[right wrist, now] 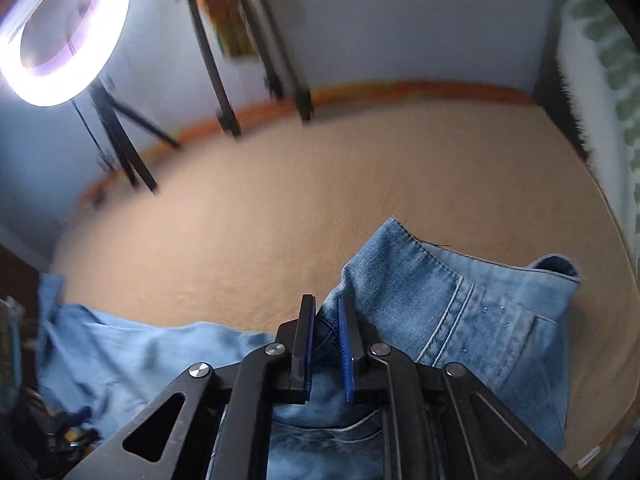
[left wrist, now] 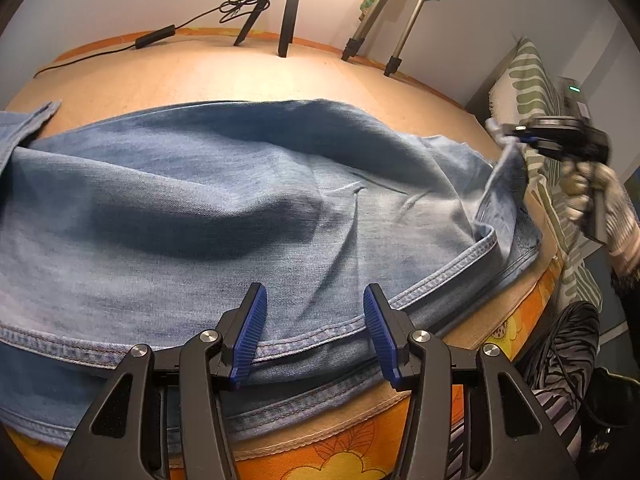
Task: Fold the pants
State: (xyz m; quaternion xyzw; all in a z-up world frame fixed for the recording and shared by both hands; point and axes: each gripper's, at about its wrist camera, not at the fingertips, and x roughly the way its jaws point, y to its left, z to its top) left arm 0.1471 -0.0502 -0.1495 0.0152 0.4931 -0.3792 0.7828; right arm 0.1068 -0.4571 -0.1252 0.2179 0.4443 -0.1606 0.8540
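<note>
The pants (left wrist: 208, 208) are spread across the bench (left wrist: 208, 76); two tripods (left wrist: 280, 8) are stood behind them at the bench's far edge, a cable (left wrist: 100, 50) laid to their left; a patterned cushion (left wrist: 532, 80) is set at the right.
</note>
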